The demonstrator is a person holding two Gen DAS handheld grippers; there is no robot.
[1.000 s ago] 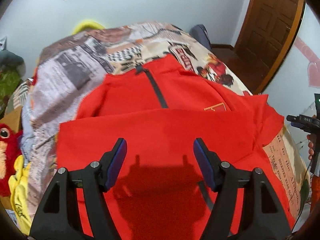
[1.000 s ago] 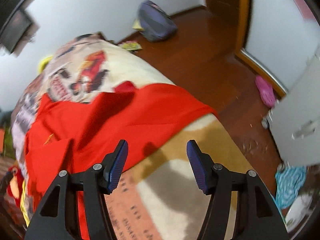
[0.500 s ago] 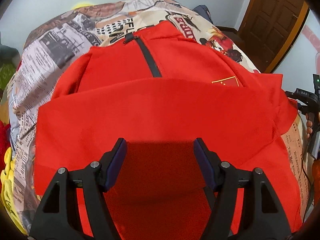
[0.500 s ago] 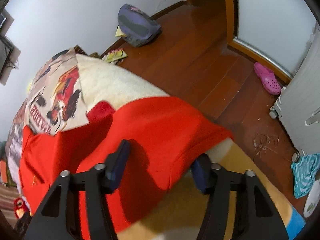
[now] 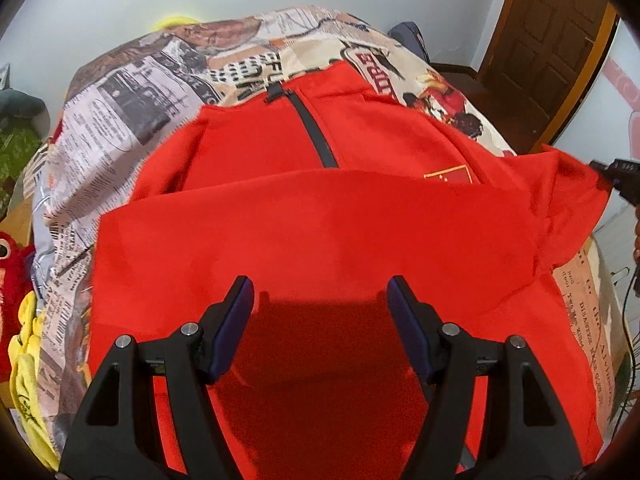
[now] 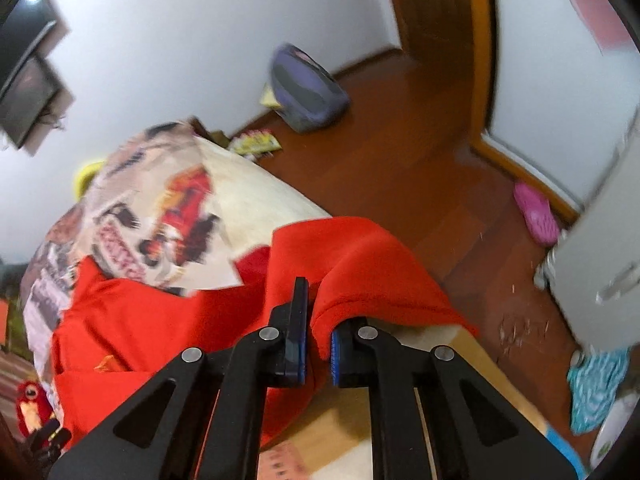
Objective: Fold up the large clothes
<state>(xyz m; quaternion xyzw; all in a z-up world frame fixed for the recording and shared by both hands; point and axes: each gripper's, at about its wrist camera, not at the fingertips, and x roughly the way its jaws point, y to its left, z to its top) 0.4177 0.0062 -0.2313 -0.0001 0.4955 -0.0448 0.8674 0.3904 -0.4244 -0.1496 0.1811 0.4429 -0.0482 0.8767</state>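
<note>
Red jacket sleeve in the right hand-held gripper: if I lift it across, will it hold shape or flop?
Likely floppy: the red jacket sleeve already drapes over the right hand-held gripper, which is clamped on it. Probably light, since one pinch raises it. The smooth knit may slide on the printed blanket.

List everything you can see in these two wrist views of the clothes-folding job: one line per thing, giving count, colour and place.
jacket: one, red with dark zip, spread on the bed, one edge lifted
bed cover: one, beige newspaper print, under the jacket
backpack: one, purple-grey, on the floor by the wall
slipper: one, pink, on the floor near the doorway
door: one, brown wood, far right
plush toy: one, red, left of the bed
yellow cloth: one, at the bed's left edge
turquoise cloth: one, on the floor, lower right
screen: one, black, on the wall
left tongs: one pair, black with blue pads, open above the jacket
right tongs: one pair, same colours, shut on the jacket's edge
</note>
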